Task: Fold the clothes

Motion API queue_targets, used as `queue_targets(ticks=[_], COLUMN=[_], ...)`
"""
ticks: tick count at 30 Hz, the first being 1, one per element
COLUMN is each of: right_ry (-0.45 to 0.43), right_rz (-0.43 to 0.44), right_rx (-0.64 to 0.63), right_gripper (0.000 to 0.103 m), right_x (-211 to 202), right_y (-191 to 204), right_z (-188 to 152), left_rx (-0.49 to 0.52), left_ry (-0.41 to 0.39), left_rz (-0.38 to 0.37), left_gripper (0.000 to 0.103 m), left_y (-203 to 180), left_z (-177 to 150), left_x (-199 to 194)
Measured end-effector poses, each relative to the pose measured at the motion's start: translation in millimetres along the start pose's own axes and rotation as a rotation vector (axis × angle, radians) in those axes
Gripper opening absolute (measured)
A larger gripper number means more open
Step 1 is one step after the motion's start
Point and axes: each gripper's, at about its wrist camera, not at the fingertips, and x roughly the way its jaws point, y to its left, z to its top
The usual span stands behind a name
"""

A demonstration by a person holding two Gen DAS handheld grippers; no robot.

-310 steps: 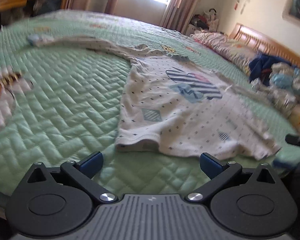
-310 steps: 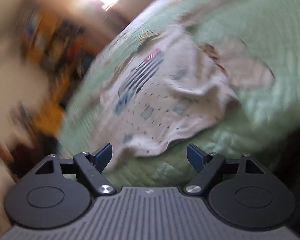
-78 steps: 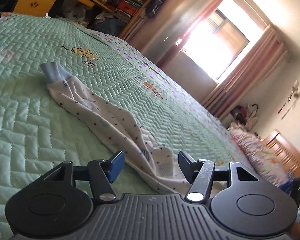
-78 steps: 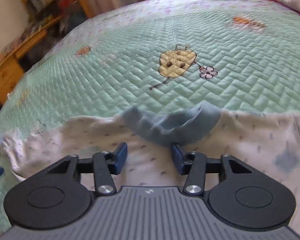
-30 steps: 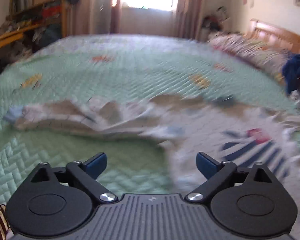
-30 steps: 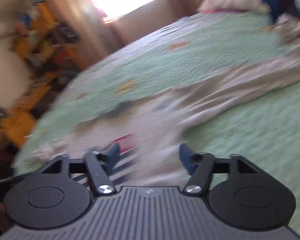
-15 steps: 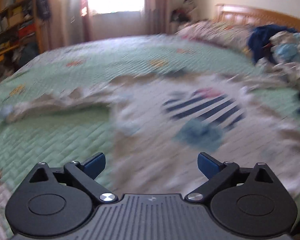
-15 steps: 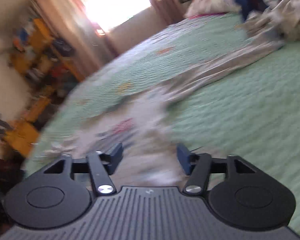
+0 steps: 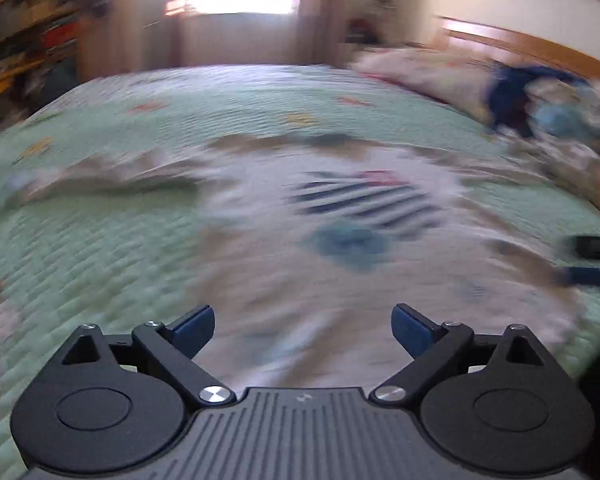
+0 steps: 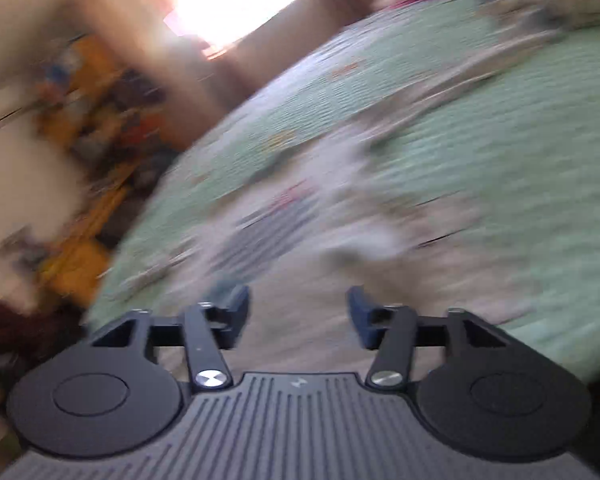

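From the left wrist camera, everything past the tool is smeared with blur. The left gripper [image 9: 303, 328] has its jaws spread wide with nothing between them, hanging over the near hem of the shirt [image 9: 340, 240]. That shirt, white with small dots, a dark-striped patch and a blue patch on the chest, lies spread flat on the bed [image 9: 100, 240], close to its near edge and a little right of the middle, one sleeve trailing off toward the left edge. The bed wears a pale green quilt. A heap of clothes [image 9: 548, 112], dark blue among them, sits at the far right corner by the wooden headboard [image 9: 532, 46]. At the right edge of this view the blue tips of the right gripper [image 9: 592, 264] poke in above the shirt's right side.

From the right wrist camera, just as blurred, the right gripper [image 10: 298, 314] has its jaws partly open, having just been closing a little, and nothing is pinched between them. The shirt [image 10: 300, 220] lies directly beneath and ahead of the tips, its sleeve stretching toward the far right of the bed [image 10: 520, 160]. A bright window [image 10: 236, 4] glares beyond.
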Motion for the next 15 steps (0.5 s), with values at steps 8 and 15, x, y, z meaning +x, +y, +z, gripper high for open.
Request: queue_targets(ticks=[8, 15], right_ry=[-0.034, -0.097], right_rz=[-0.219, -0.081], right_rx=[0.163, -0.014], right_gripper=[0.040, 0.067], right_x=[-33, -13], right_y=[-71, -12], right_z=[2, 29], left_rx=[-0.062, 0.008], left_ry=[0.084, -0.031], left_rz=[0.070, 0.048], left_gripper=[0.098, 0.100], left_y=[31, 13], left_z=[-43, 14], left_x=[-7, -3])
